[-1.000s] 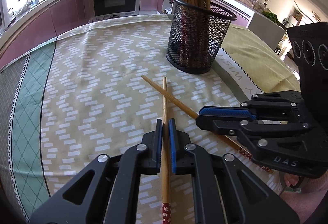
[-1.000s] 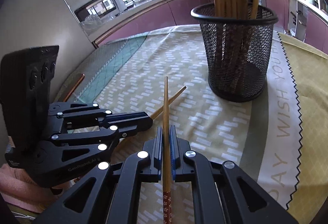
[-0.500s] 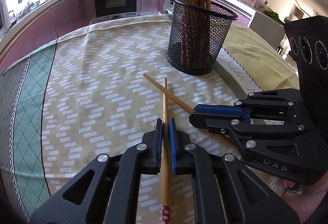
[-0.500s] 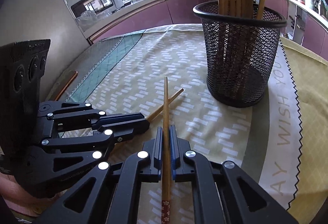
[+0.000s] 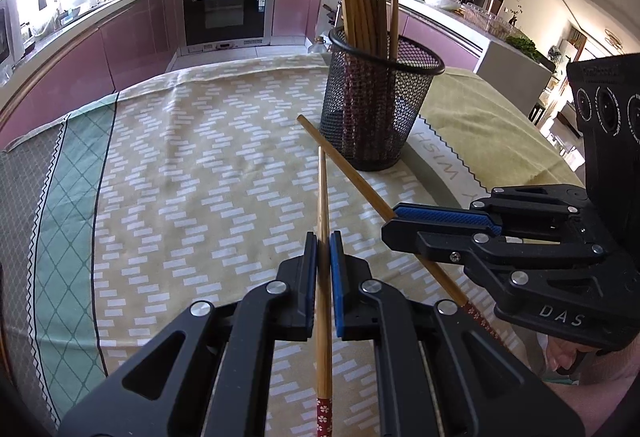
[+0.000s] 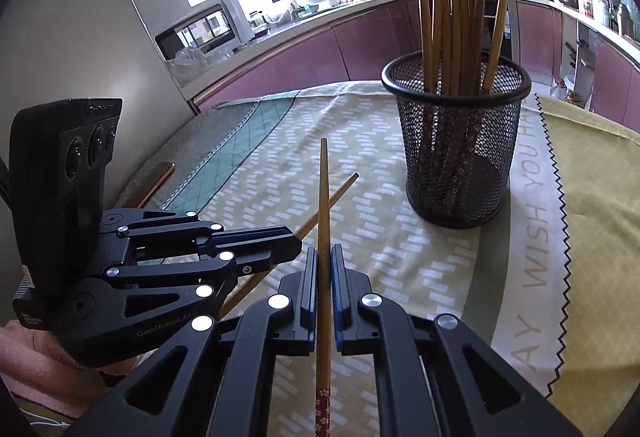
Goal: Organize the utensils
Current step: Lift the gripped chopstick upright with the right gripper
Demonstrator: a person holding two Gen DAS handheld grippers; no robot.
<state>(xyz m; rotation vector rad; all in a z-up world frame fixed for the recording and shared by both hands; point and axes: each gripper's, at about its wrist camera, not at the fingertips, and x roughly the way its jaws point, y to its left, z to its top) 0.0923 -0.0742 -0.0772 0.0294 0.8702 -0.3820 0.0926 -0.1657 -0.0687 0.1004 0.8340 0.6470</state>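
Each gripper holds one bamboo chopstick with a red flowered end. My left gripper (image 5: 323,239) is shut on a chopstick (image 5: 322,197) that points toward the black mesh holder (image 5: 380,105). My right gripper (image 6: 324,251) is shut on a second chopstick (image 6: 324,189), whose thin tip also aims at the mesh holder (image 6: 456,141). In the left wrist view the right gripper (image 5: 390,225) sits at the right with its chopstick (image 5: 340,161) crossing in front of mine. The left gripper (image 6: 298,243) shows at the left of the right wrist view. Several chopsticks stand upright in the holder.
A patterned cloth (image 5: 200,177) in beige, green and yellow covers the table. The holder stands near the cloth's yellow part (image 6: 592,197). Kitchen counters with purple cabinets (image 5: 132,45) and an oven (image 5: 226,11) lie beyond the far table edge.
Both held chopsticks have lifted a little and their tips now reach closer to the mesh holder. The right gripper has edged up and toward the left one.
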